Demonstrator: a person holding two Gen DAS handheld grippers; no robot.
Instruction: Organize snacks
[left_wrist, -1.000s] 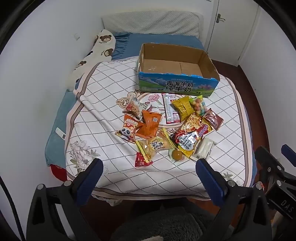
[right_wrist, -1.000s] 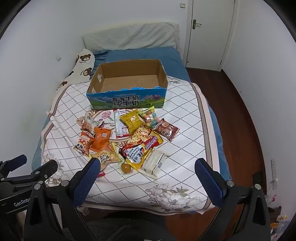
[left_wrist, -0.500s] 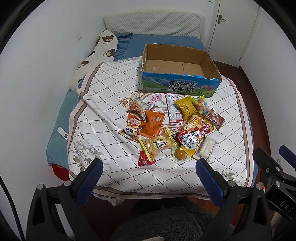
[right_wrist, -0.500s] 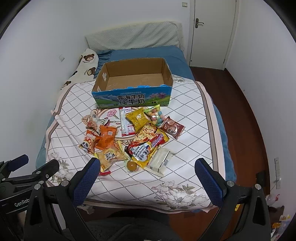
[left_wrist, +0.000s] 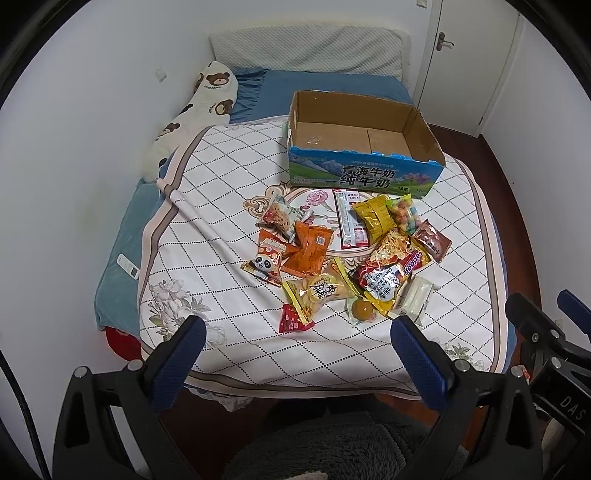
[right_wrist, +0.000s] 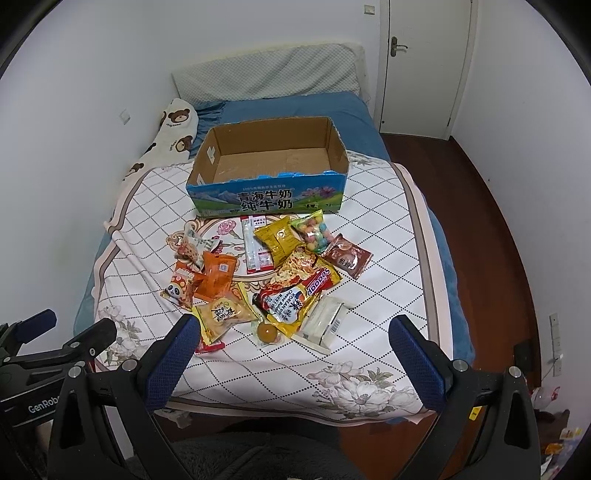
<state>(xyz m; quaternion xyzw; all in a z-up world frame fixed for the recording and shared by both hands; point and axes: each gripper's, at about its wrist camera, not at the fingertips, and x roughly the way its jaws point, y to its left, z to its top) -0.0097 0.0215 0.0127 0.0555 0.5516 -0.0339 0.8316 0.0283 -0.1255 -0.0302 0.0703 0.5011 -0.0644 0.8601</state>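
Note:
A pile of snack packets (left_wrist: 343, 254) lies in the middle of a checked bedspread; it also shows in the right wrist view (right_wrist: 273, 280). Behind it stands an open, empty cardboard milk box (left_wrist: 364, 173) with a blue printed front, also seen in the right wrist view (right_wrist: 269, 197). My left gripper (left_wrist: 297, 354) is open and empty, held above the bed's near edge. My right gripper (right_wrist: 293, 354) is open and empty too, over the near edge, just short of the nearest packets.
The bedspread (left_wrist: 207, 236) covers a blue bed against the left wall. A bear-print pillow (left_wrist: 199, 99) and a grey pillow (left_wrist: 306, 50) lie at the head. A white door (right_wrist: 424, 62) and dark wood floor (right_wrist: 491, 229) are to the right.
Both grippers have moved forward toward the bed, so the snacks and box look nearer. Both stay open and empty.

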